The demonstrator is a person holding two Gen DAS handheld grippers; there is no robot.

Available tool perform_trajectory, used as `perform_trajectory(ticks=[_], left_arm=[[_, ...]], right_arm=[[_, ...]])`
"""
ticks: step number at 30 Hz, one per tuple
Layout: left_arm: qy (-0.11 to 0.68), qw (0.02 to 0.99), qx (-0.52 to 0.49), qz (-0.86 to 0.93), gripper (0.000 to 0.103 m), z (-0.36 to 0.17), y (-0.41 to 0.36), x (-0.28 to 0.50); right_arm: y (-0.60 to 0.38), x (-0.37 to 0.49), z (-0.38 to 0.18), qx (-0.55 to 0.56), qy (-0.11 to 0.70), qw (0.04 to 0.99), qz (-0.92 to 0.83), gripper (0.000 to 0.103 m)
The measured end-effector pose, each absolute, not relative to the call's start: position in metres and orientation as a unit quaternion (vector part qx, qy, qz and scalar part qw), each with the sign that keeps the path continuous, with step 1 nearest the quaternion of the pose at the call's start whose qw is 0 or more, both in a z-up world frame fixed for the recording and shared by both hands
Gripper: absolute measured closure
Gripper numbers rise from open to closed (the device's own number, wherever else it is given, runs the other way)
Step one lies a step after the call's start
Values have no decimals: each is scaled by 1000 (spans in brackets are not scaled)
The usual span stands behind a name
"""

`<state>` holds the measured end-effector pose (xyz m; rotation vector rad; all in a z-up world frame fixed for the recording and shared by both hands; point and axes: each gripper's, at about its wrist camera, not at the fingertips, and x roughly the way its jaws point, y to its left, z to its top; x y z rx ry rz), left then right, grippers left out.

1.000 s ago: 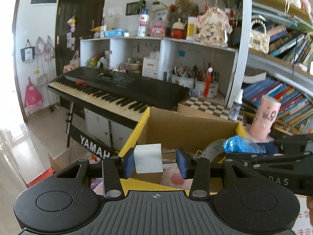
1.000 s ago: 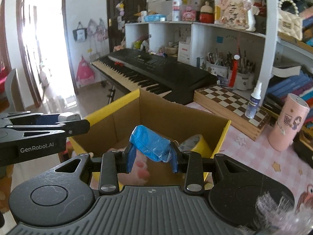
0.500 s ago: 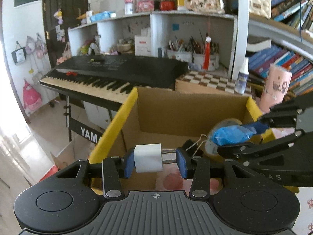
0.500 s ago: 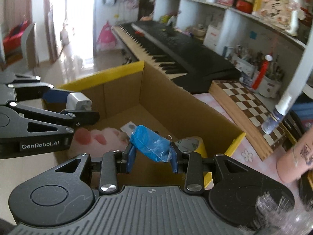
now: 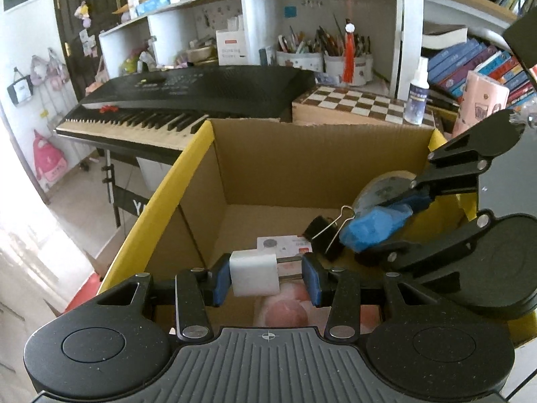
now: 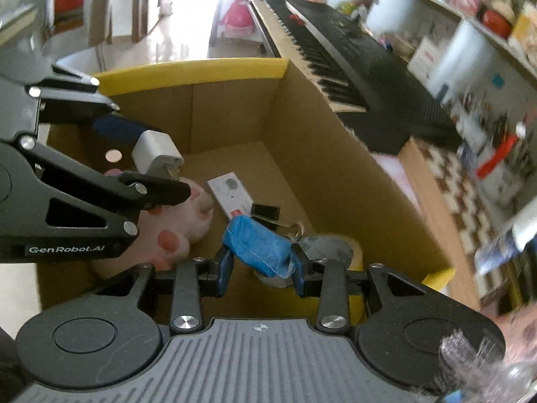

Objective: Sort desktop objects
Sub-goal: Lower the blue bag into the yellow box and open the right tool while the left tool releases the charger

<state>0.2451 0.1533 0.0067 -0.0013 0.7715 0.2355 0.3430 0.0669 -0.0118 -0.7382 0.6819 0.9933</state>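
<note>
Over the open cardboard box (image 5: 302, 168) with its yellow-taped rim, we hold both grippers tilted down into the opening. Our left gripper (image 5: 266, 277) is clamped on a white charger plug (image 5: 254, 272): the white block sits against the left blue pad and its metal prongs reach across to the right pad. In the left wrist view our right gripper (image 5: 386, 221) comes in from three o'clock, closed on a crumpled blue packet (image 5: 372, 223). In the right wrist view the same blue packet (image 6: 258, 247) is pinched between the blue pads, and the left gripper (image 6: 157, 164) enters from nine o'clock with the plug (image 6: 154, 149).

On the box floor lie a pink plush toy (image 6: 181, 221) at about seven o'clock, a white card (image 6: 230, 189) near the middle, a black binder clip (image 6: 266, 213) just beside the card, and a roll of tape (image 6: 330, 247) at five o'clock against the box wall. Beyond the box, at twelve o'clock in the left wrist view, stand a black keyboard (image 5: 201, 90) and a chessboard (image 5: 359, 104).
</note>
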Motion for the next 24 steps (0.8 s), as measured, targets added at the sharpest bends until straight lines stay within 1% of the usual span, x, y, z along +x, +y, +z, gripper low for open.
perform_trajectory(ticks=[5, 17, 24], left_arm=[[383, 916, 0, 121, 62, 4, 155, 245], [384, 912, -14, 146, 61, 3, 160, 244], [383, 909, -20, 162, 61, 3, 165, 249]], right_arm=[[71, 351, -14, -322, 327, 752, 472, 70], [81, 345, -20, -379, 285, 721, 506, 70], [91, 353, -19, -381, 274, 712, 522, 70]])
